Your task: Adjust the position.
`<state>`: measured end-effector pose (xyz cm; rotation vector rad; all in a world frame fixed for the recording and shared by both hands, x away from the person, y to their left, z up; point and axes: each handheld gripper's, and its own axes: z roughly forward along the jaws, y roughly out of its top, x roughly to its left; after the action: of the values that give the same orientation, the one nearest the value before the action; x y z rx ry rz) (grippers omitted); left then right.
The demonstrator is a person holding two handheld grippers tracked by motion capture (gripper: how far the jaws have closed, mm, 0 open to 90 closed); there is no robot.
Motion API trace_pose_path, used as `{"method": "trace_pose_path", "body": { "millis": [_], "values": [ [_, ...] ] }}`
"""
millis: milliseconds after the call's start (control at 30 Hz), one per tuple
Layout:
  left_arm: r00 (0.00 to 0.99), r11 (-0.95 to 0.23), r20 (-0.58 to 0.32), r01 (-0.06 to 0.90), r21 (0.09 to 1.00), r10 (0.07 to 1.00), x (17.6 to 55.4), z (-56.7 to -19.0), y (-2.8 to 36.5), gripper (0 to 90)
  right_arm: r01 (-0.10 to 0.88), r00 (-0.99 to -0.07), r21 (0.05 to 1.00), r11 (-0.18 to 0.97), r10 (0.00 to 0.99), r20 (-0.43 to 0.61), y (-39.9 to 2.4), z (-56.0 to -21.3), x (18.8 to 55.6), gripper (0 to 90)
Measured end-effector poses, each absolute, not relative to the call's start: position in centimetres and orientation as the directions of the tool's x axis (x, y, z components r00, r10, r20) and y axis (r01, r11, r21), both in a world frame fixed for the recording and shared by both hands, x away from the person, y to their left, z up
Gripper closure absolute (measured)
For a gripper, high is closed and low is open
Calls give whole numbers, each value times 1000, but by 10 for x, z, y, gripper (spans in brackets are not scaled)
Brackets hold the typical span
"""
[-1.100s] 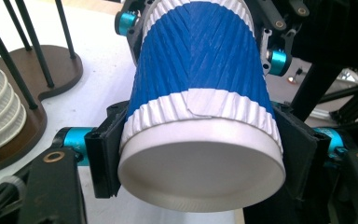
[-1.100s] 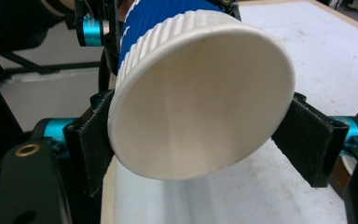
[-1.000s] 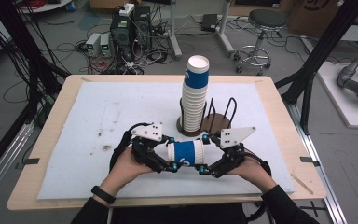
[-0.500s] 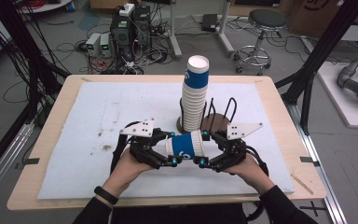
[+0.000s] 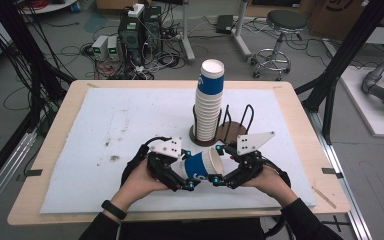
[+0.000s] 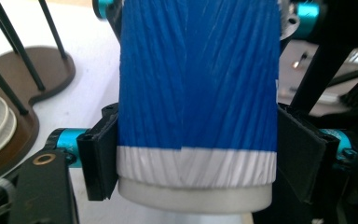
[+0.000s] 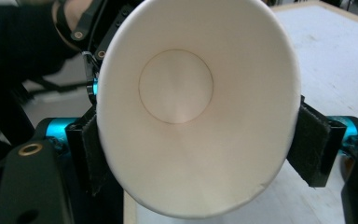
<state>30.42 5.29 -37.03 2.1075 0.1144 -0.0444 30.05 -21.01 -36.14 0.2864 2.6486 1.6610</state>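
Though blue cup (image 6: 198, 84) outside, white inside (image 7: 182, 93).

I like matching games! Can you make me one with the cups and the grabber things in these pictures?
Things:
1. cup stack
2. single cup
3. wire holder
4. stool

Places:
A. on the floor behind the table
B. held sideways between both grippers
C. standing tall on the brown base
D. just right of the stack

Pairs: 1-C, 2-B, 3-D, 4-A
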Motion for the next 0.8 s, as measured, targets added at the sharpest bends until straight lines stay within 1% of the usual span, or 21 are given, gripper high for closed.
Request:
{"method": "trace_pose_path", "body": {
  "millis": [133,167,200,300,367,500,667,733,767,800],
  "values": [
    [996,-528,-66,91,844,66,303,-372,51,243,131,-986,870,476,150,66,-209,-359,300,205],
    [996,-531,-65,91,842,68,303,-372,50,249,136,-986,867,480,150,71,-209,-359,299,205],
    [996,-538,-57,83,839,64,303,-372,50,283,136,-986,864,484,149,72,-209,-359,299,205],
    [997,-525,-53,76,847,60,304,-374,50,294,129,-986,865,484,153,62,-208,-360,299,185],
    [997,-495,-42,65,867,59,306,-374,53,296,132,-984,878,460,166,61,-208,-359,299,176],
    [996,-423,-57,80,903,65,308,-373,60,298,156,-980,909,387,176,93,-213,-358,302,176],
    [991,-296,-110,128,946,77,312,-372,69,297,202,-970,924,324,197,143,-219,-355,304,176],
    [991,-286,-110,127,950,77,312,-372,69,297,212,-967,929,304,200,155,-220,-355,304,176],
    [990,-270,-117,133,953,76,311,-373,68,296,235,-963,938,255,190,190,-219,-357,304,176],
    [990,-268,-118,134,954,75,311,-373,67,296,244,-962,942,232,182,204,-218,-358,304,176]
  ]
}}
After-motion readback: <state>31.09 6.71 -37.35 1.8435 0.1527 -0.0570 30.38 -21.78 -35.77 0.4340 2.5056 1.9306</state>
